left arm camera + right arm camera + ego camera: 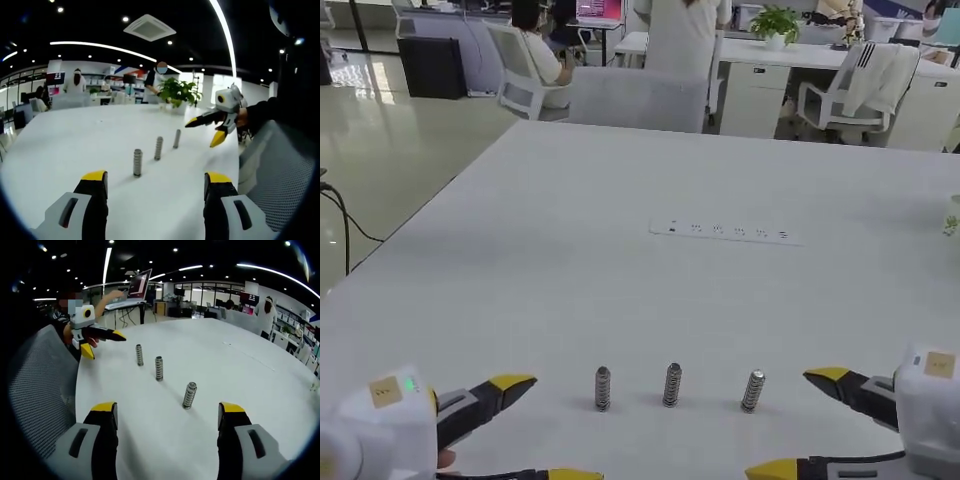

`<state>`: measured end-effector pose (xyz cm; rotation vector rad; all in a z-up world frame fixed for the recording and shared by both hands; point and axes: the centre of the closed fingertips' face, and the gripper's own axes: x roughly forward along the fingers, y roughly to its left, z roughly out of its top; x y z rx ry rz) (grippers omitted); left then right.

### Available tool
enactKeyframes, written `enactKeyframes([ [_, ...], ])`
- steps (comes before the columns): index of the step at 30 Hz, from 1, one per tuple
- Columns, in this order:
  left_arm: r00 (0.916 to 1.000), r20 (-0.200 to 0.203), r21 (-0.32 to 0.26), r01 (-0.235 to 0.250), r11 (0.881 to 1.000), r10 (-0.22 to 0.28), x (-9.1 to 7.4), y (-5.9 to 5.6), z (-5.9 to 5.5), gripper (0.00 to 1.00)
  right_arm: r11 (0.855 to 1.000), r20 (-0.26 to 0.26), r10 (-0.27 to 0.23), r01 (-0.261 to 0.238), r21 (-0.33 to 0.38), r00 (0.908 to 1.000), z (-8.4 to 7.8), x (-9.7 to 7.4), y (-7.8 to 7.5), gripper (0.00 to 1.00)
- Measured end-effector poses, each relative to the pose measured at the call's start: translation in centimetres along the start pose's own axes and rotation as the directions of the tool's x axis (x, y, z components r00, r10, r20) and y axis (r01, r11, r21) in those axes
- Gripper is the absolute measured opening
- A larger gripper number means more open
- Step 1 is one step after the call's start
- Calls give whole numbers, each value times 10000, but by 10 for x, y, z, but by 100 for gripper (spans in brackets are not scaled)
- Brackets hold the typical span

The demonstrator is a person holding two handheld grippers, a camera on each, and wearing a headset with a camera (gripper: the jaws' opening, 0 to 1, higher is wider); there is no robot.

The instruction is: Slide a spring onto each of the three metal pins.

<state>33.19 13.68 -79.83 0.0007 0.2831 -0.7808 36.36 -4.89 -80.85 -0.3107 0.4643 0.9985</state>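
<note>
Three upright metal pins, each wrapped by a spring, stand in a row near the table's front edge: the left one (602, 388), the middle one (672, 384) and the right one (752, 391). My left gripper (535, 430) sits at the lower left, open, with nothing between its yellow-tipped fingers. My right gripper (800, 422) sits at the lower right, also open and holding nothing. In the left gripper view the nearest spring (137, 162) stands ahead of my left gripper (156, 179), with the right gripper (205, 131) beyond. The right gripper view shows the nearest spring (189, 394) ahead of my right gripper (169, 413).
A white power strip (725, 231) lies flat mid-table. The white table (620, 200) stretches far ahead. Office chairs (845, 90), desks and a potted plant (775, 25) stand beyond its far edge, with people seated and standing there.
</note>
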Motion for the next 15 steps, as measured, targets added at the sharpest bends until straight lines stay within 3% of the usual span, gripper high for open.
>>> enactKeyframes([
  [15,9998,-39,-88,-195,9998,195,-1,1,-1,75,9997,8,135,-135,-195,9999,1,2,5,82],
])
